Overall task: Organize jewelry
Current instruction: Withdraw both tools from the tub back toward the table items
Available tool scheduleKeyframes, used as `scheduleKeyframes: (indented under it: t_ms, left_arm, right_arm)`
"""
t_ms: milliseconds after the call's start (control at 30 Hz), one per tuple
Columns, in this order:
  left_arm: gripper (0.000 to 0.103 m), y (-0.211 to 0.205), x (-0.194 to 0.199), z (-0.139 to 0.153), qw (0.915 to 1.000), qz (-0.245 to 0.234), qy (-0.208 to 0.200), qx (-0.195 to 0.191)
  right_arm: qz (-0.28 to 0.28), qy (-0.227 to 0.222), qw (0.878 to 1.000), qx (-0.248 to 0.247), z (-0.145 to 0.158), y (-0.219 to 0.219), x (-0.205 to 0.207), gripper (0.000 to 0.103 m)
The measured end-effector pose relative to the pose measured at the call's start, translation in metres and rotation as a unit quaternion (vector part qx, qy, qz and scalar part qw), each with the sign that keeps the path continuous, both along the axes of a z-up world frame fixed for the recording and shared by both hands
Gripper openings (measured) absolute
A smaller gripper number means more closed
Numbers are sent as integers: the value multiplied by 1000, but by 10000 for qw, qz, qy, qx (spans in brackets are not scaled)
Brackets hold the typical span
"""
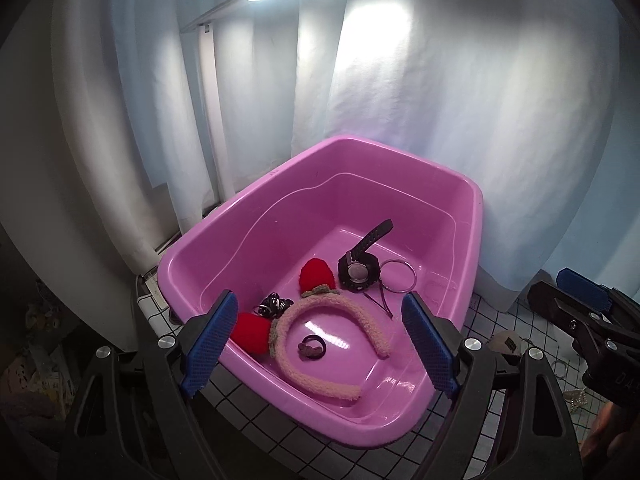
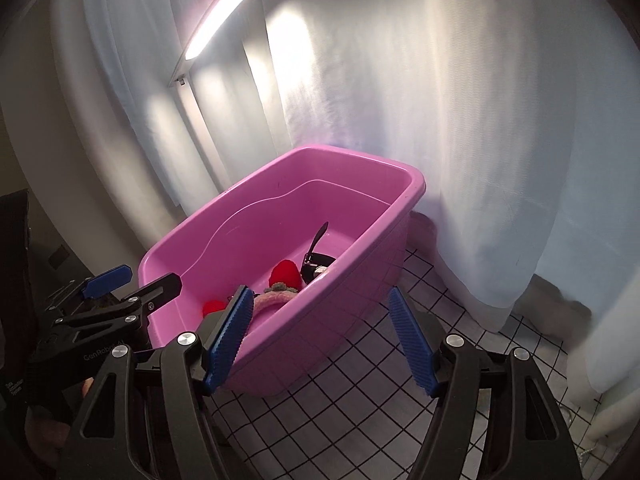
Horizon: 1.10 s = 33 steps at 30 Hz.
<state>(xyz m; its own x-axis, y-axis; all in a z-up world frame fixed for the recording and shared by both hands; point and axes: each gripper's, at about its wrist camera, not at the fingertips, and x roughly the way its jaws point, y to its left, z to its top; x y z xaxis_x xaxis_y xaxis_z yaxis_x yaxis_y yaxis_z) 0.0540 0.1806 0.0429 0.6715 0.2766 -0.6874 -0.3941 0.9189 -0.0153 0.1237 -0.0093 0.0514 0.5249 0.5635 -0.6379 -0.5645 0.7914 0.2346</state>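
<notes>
Left wrist view: jaws wide apart and empty on the left gripper (image 1: 320, 344), above the pink tub (image 1: 224, 240). Inside lie a fuzzy strawberry headband (image 1: 370, 320), a black watch (image 1: 357, 271), a thin metal bangle (image 1: 397, 276) and a small ring (image 1: 311, 346). The headband looks light and soft; its band is likely the best hold.

Right wrist view: the right gripper (image 2: 320, 340) also stands open, holding nothing, outside the tub's near wall. The slick bangle may slip.
</notes>
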Motion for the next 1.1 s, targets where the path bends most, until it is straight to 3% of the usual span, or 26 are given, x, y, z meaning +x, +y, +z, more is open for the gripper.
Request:
scheduleKeyframes:
  t_ms: [367, 733, 1100]
  left_arm:
    - [86, -93, -2, -10, 9961, -867, -118, -133]
    - [88, -176, 13, -60, 9846, -1682, 400, -266]
    - [88, -214, 31, -83, 9791, -1893, 737, -48]
  right_arm:
    - [-1037, 107, 9945, -84, -43, -134, -61, 69]
    - [-2448, 657, 9671, -227, -102, -269, -111, 69]
    - [-3022, 806, 9496, -189, -118, -319, -126, 69]
